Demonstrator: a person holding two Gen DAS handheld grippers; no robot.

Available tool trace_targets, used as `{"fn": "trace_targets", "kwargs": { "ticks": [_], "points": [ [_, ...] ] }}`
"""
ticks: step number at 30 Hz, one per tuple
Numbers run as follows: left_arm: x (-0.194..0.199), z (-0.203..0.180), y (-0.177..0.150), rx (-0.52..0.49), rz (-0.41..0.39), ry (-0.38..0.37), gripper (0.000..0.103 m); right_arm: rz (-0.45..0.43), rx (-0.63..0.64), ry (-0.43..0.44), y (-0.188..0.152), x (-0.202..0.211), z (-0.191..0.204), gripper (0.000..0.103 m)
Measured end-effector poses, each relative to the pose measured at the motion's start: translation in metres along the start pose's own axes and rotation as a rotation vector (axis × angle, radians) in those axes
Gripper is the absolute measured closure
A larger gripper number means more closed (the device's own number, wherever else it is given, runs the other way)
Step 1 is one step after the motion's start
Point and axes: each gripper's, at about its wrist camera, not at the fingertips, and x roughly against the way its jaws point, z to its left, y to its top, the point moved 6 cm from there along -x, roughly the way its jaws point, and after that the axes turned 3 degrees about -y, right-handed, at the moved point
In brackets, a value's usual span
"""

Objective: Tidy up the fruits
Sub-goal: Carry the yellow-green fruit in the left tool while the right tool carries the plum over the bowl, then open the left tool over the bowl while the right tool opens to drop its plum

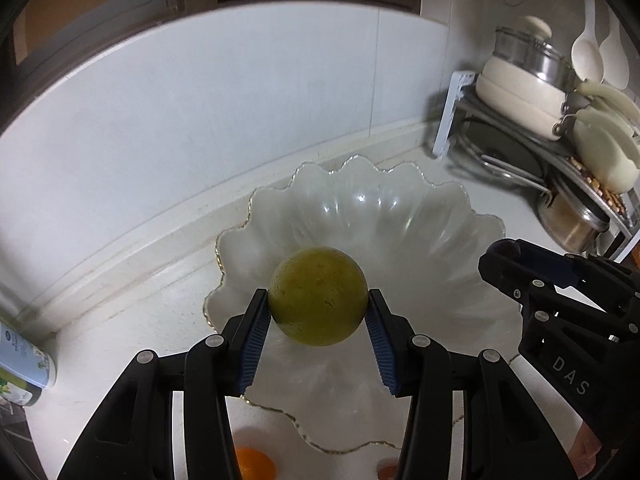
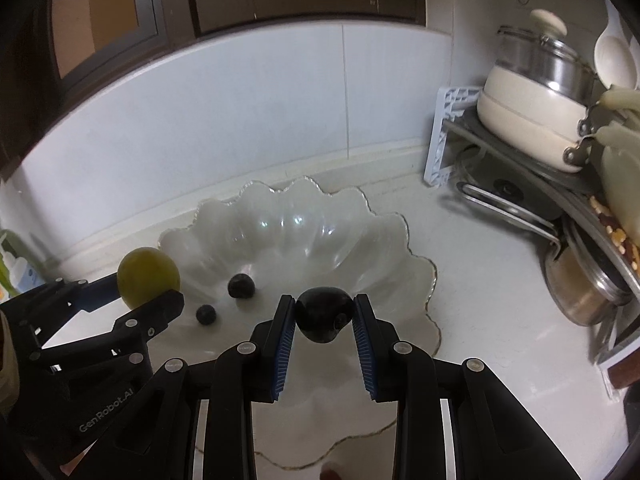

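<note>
Right now the glass bowl (image 1: 400, 216) with its scalloped, gold-edged rim sits on the white desk (image 2: 500, 320), and everything else is placed against it. Above the bowl's near-left rim, the left tool (image 1: 318, 312) is clamped on a yellow-green round fruit (image 1: 318, 296), its blue pads (image 1: 256, 340) pressing the fruit on both sides. Over the bowl's near side, the right tool (image 2: 324, 316) is narrowed onto a dark, almost black fruit (image 2: 324, 314), held between its own blue pads. Inside the bowl, toward its left part, lie two small dark round fruits (image 2: 241, 286), a little apart from each other, the smaller one nearer the rim. In front of the bowl, on the desk, an orange fruit (image 1: 254, 464) shows between the left tool's fingers; beside it at the frame's bottom edge a reddish thing is too cut off to name. Left of the bowl a labelled bottle (image 1: 24, 364) lies on the desk. Right of the bowl, against the wall, a rack (image 2: 452, 136) carries a cream pot with a glass lid (image 2: 536, 92), with steel pans (image 2: 580, 288) beneath it
</note>
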Motion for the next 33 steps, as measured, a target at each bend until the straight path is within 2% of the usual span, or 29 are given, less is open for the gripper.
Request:
{"fn": "trace_targets", "kwargs": {
  "ticks": [15, 23, 24, 25, 27, 28, 33],
  "points": [
    [-0.034, -0.003, -0.016, -0.017, 0.096, 0.004, 0.055, 0.113, 0.002, 0.0, -0.017, -0.036, -0.005, 0.072],
    [-0.037, -0.002, -0.022, -0.019, 0.124, 0.011, 0.055, 0.132, 0.005, -0.017, -0.019, -0.041, -0.008, 0.071],
    [-0.037, -0.002, -0.021, -0.016, 0.128, 0.01, 0.055, 0.13, 0.008, -0.023, -0.019, -0.04, -0.008, 0.07],
    [-0.036, -0.001, -0.022, -0.012, 0.13, 0.008, 0.054, 0.128, 0.01, -0.03, -0.019, -0.04, -0.008, 0.063],
    [-0.03, 0.0, -0.02, -0.008, 0.107, 0.016, 0.042, 0.118, 0.009, -0.047, -0.018, -0.036, -0.01, 0.049],
    [-0.024, 0.001, -0.018, -0.012, 0.083, 0.031, 0.037, 0.11, 0.007, -0.051, -0.018, -0.034, -0.011, 0.049],
    [0.0, 0.002, -0.011, -0.039, 0.017, 0.089, 0.036, 0.092, -0.003, -0.055, -0.018, -0.02, -0.015, 0.049]
  ]
}}
